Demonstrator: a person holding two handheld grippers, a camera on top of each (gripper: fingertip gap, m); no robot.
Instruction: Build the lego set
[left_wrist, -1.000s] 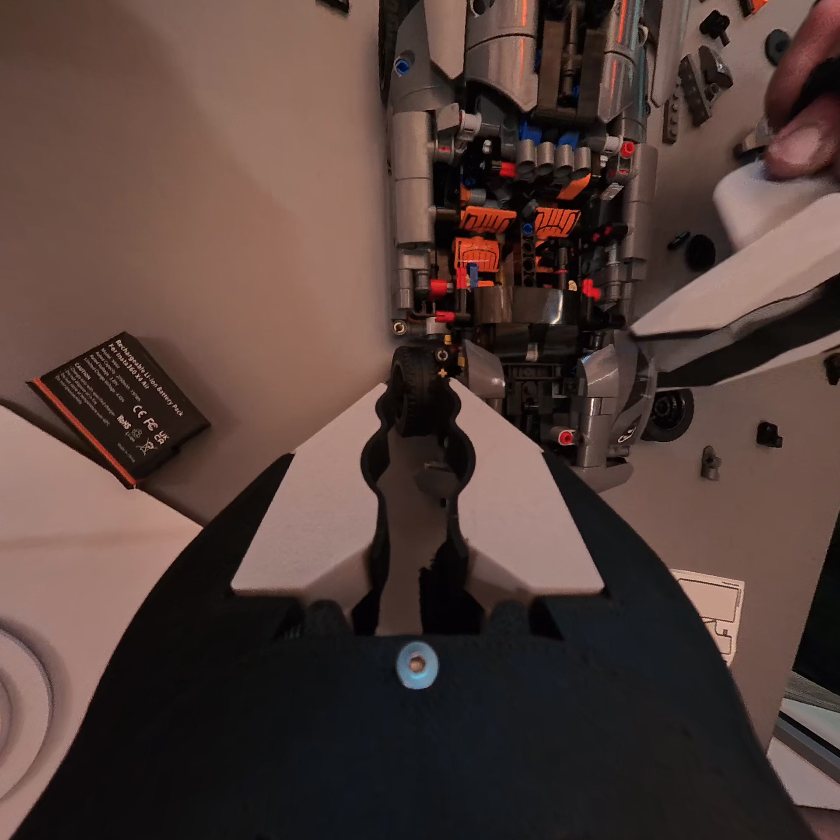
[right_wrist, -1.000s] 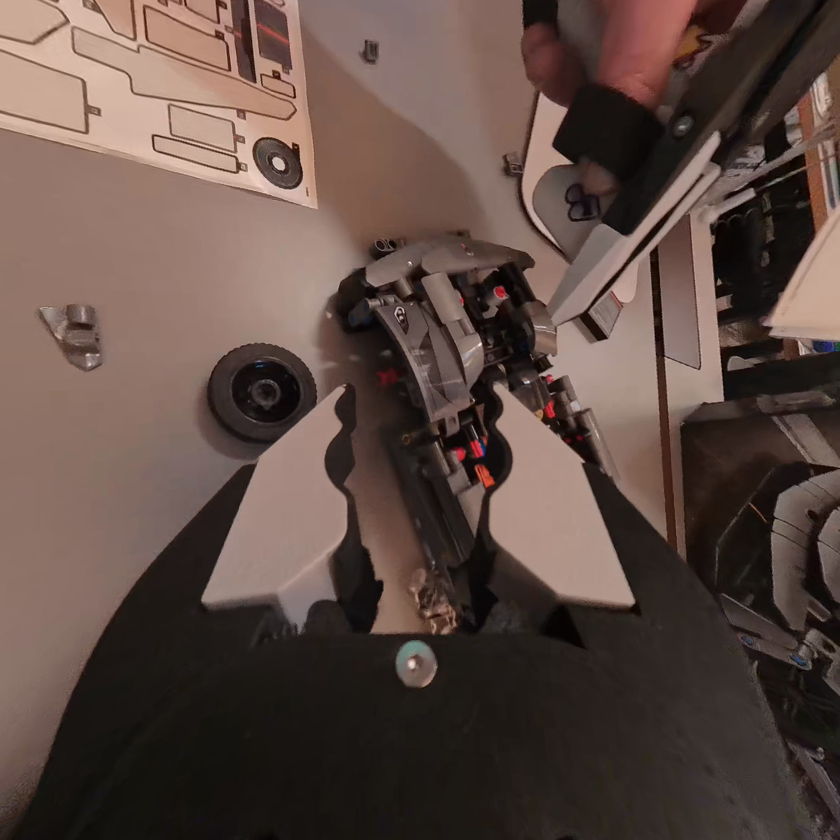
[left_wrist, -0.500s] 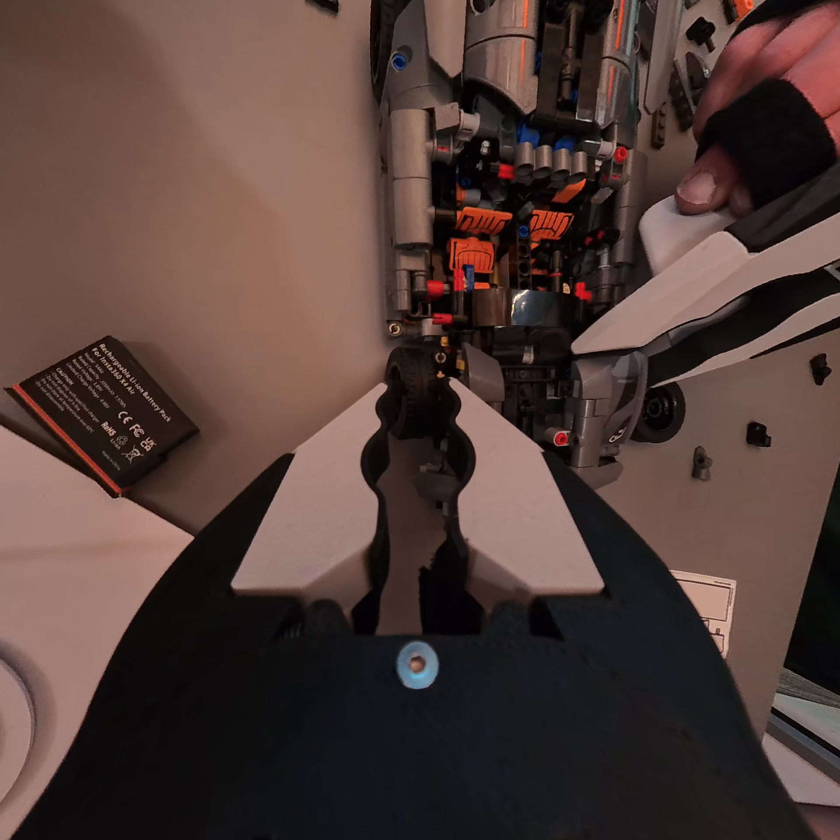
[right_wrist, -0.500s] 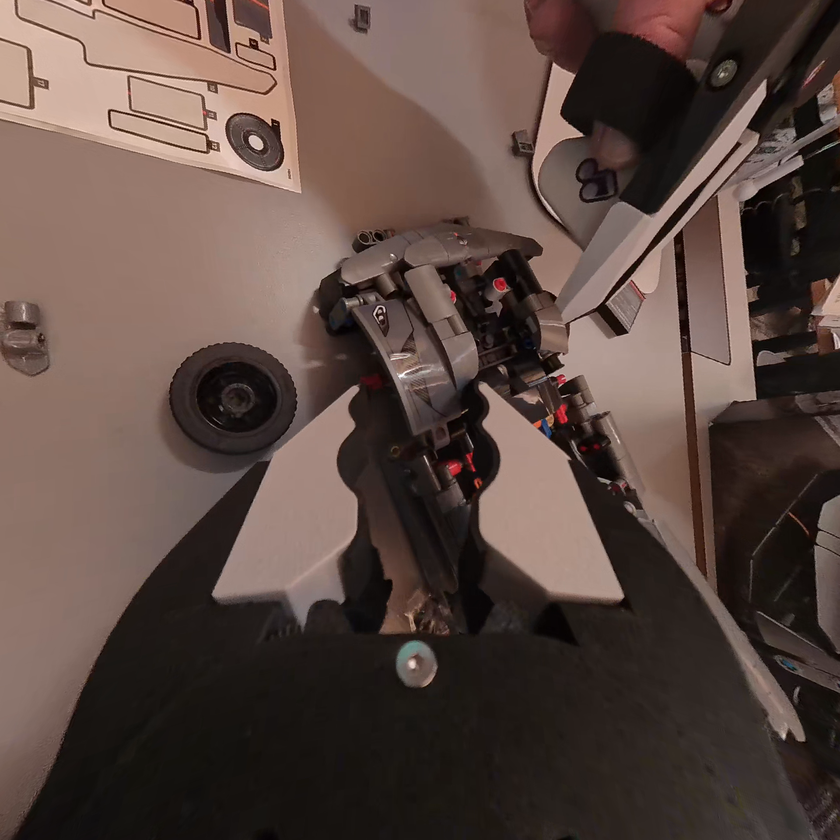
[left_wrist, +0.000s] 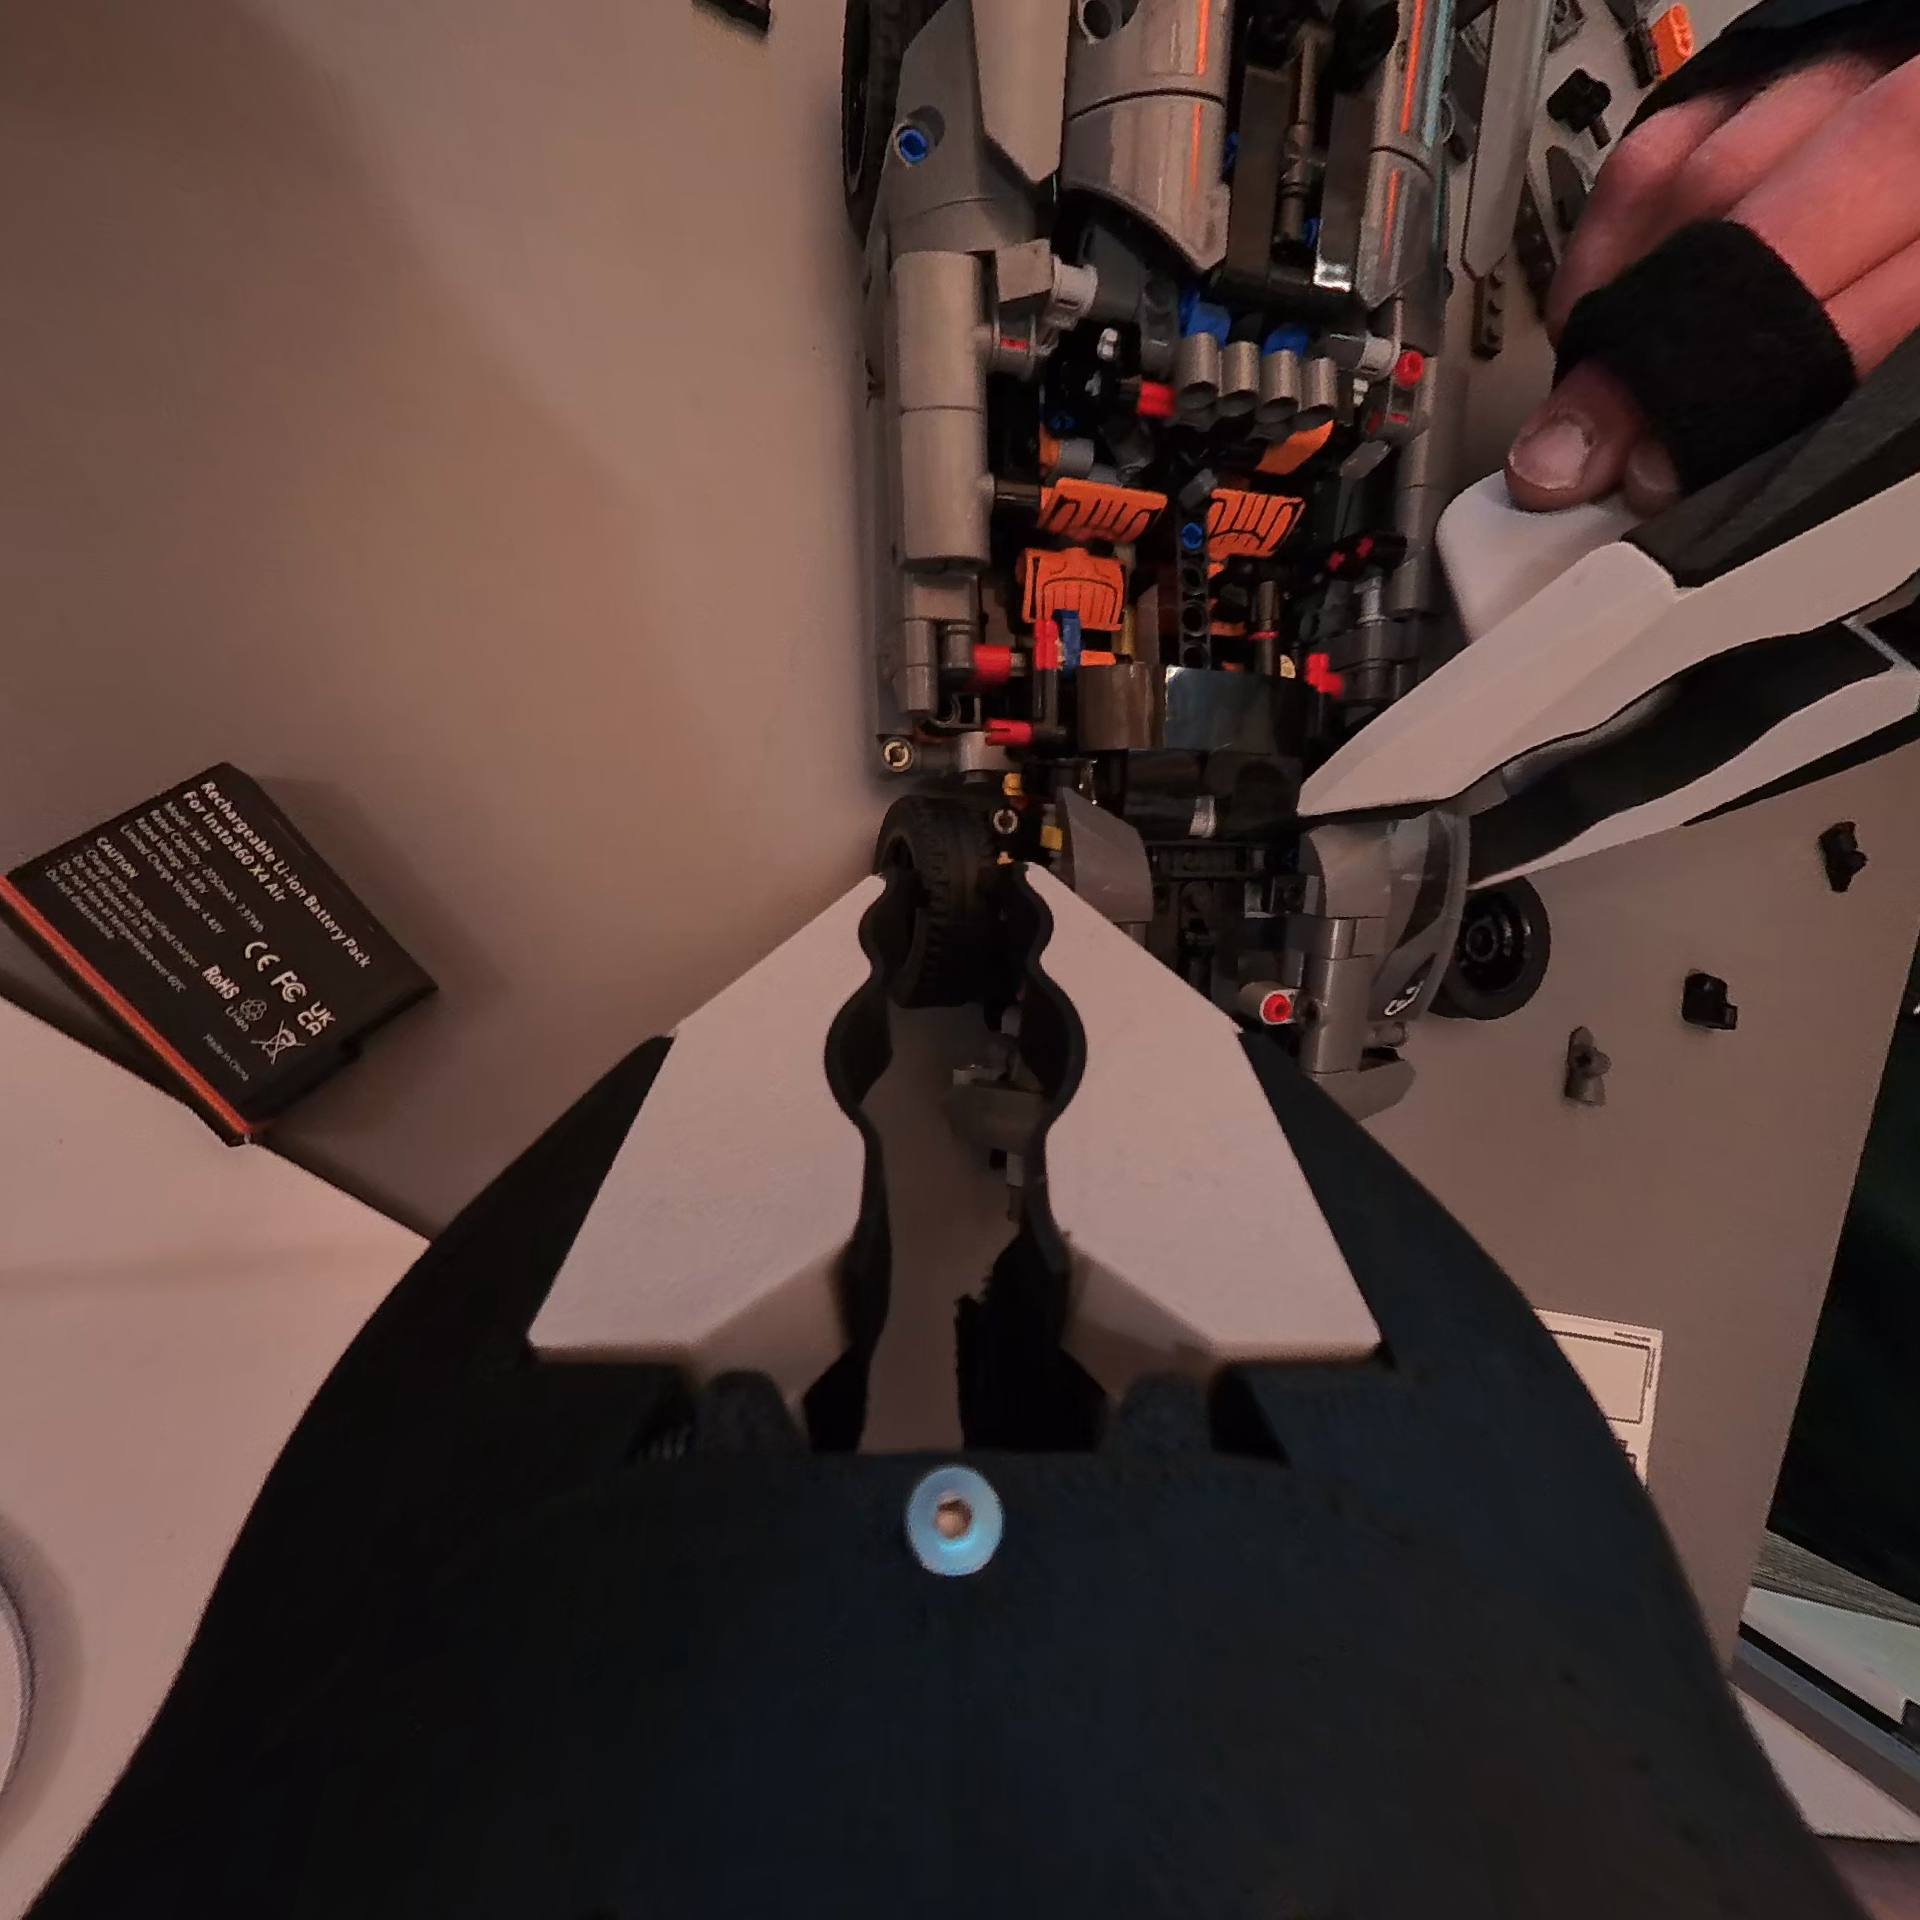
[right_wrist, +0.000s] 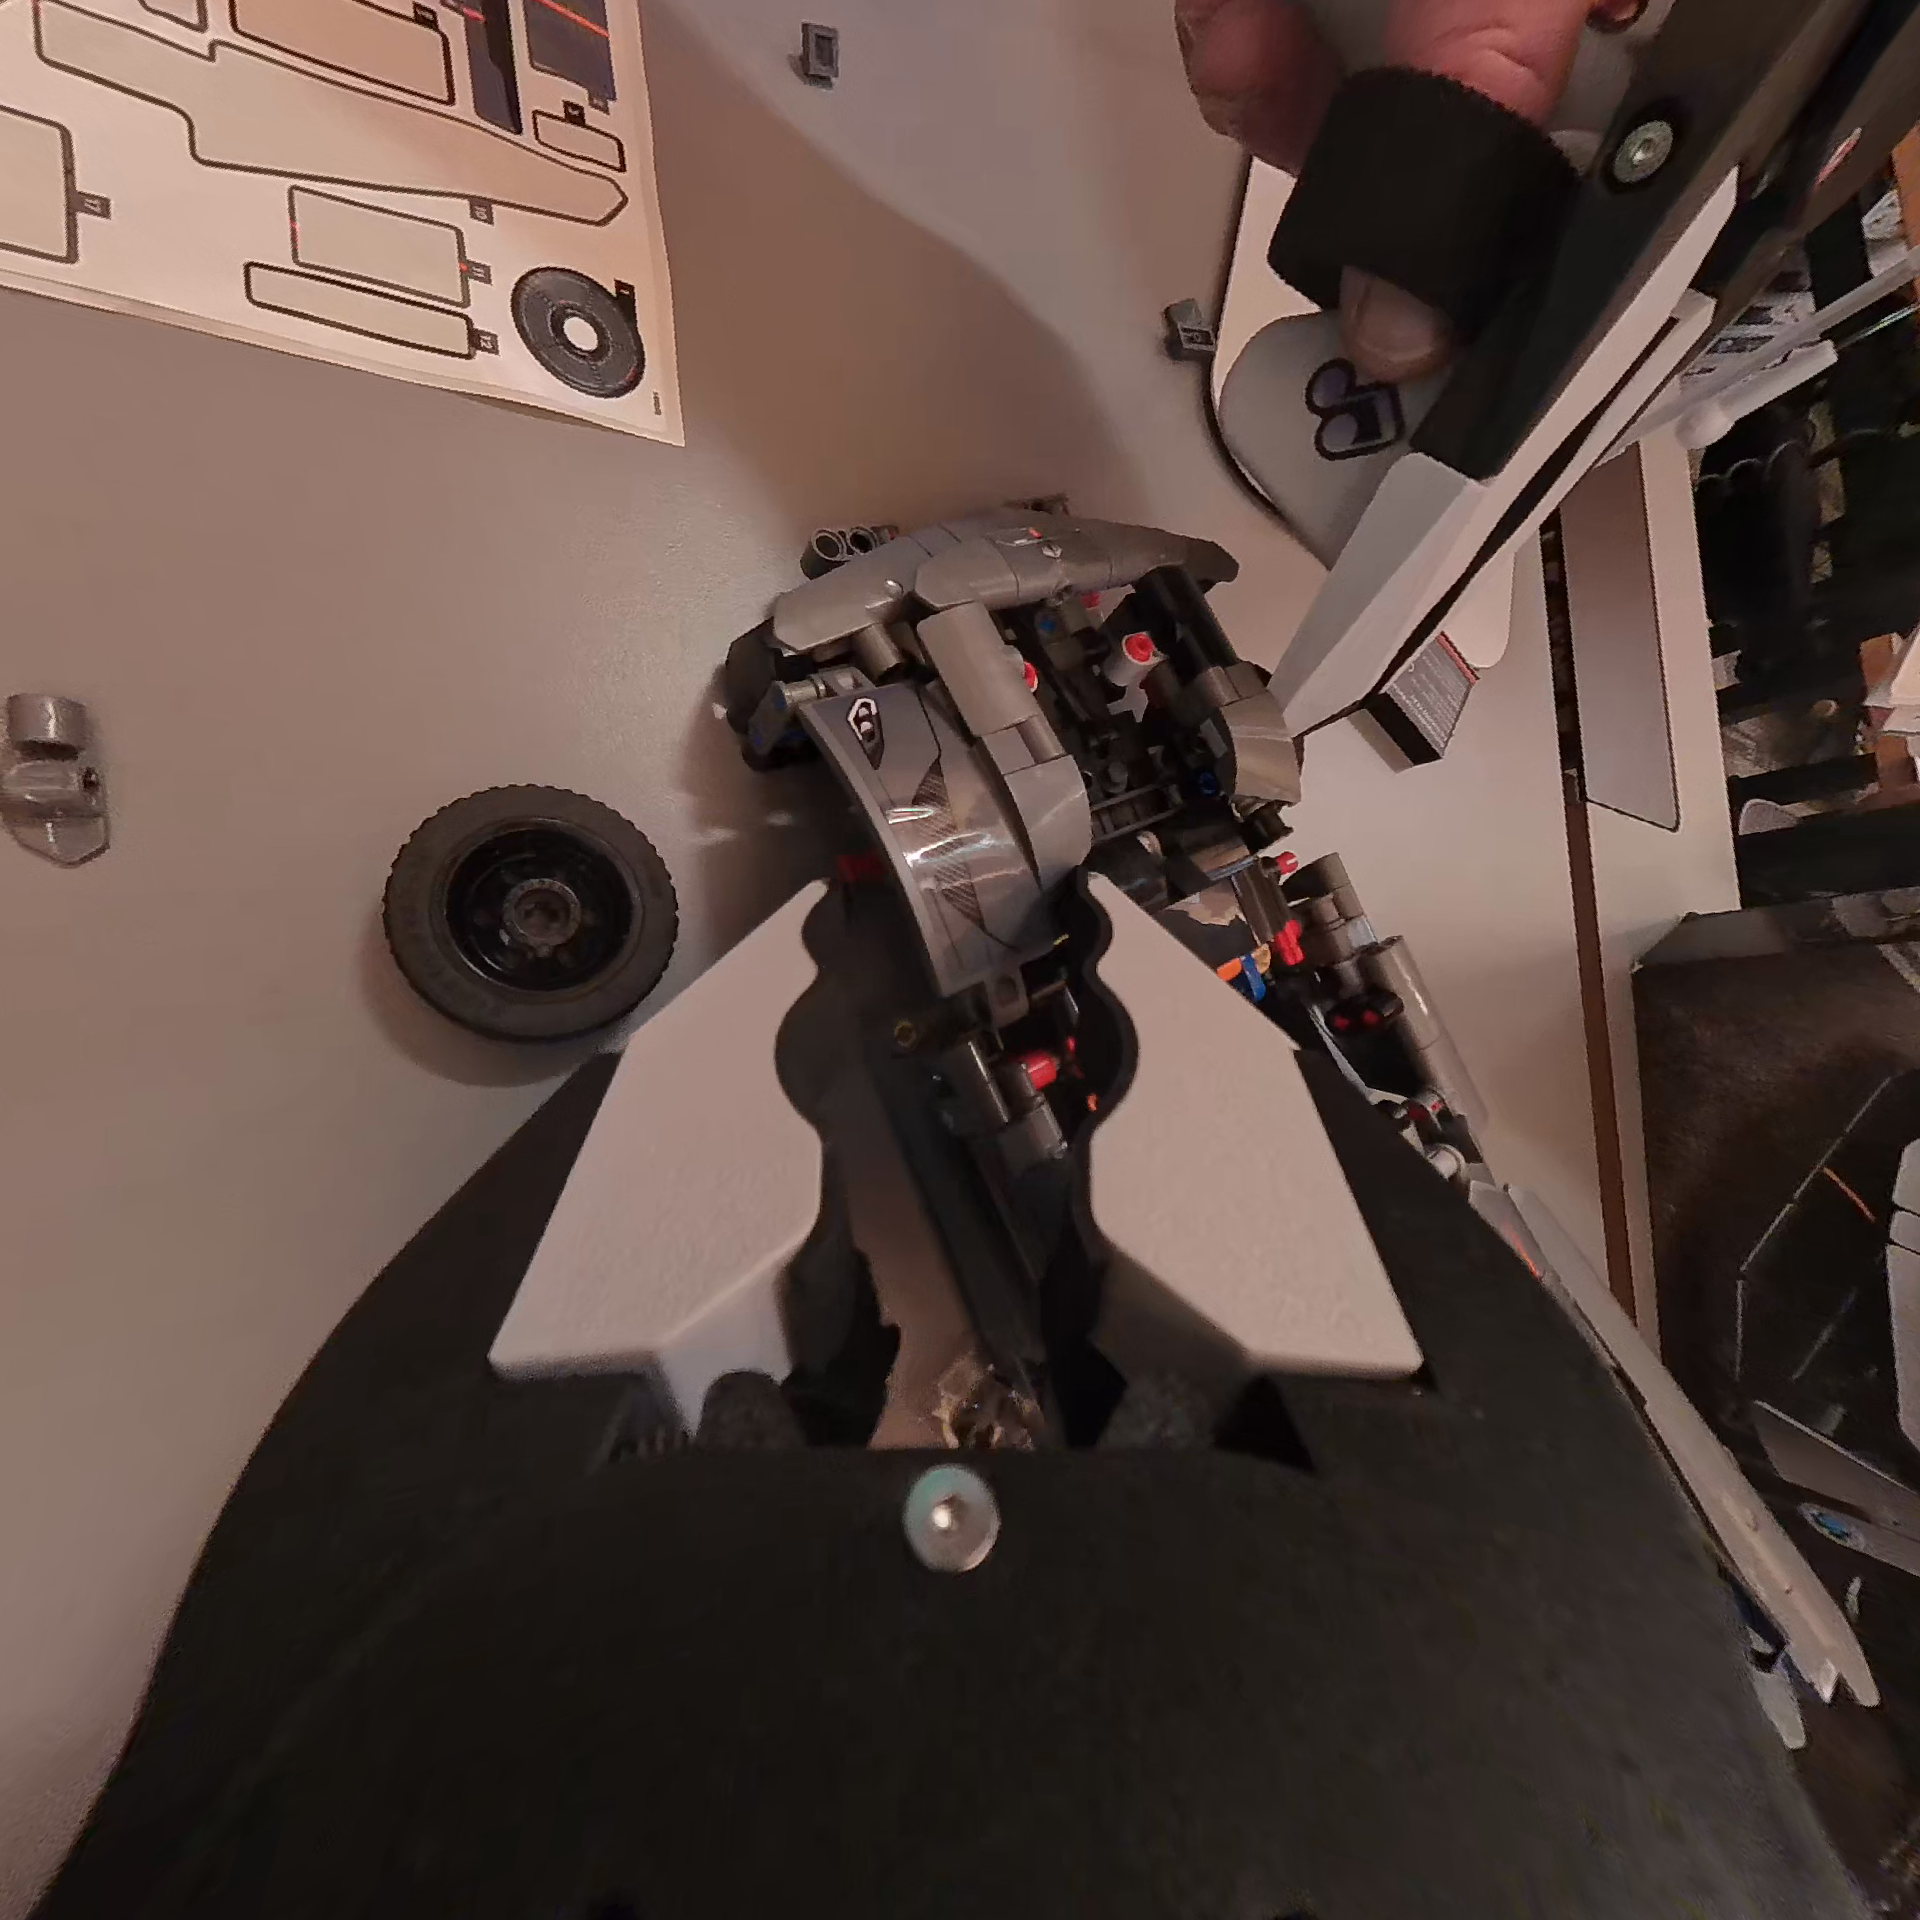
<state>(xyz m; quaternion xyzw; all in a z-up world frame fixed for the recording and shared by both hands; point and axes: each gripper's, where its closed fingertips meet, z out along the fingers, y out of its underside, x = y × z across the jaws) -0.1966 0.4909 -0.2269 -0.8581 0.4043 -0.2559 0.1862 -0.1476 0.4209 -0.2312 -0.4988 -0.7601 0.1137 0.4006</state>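
We are fitting a front wheel. Our left gripper is clenched on a small black tyre at mid-frame of the left wrist view, pressed against the front corner of the grey lego car, which fills the upper centre. Our right gripper is partly closed around the car's curved grey fender, steadying it. A loose wheel lies at left. Next, we judge, the tyre needs a straight push onto its axle.
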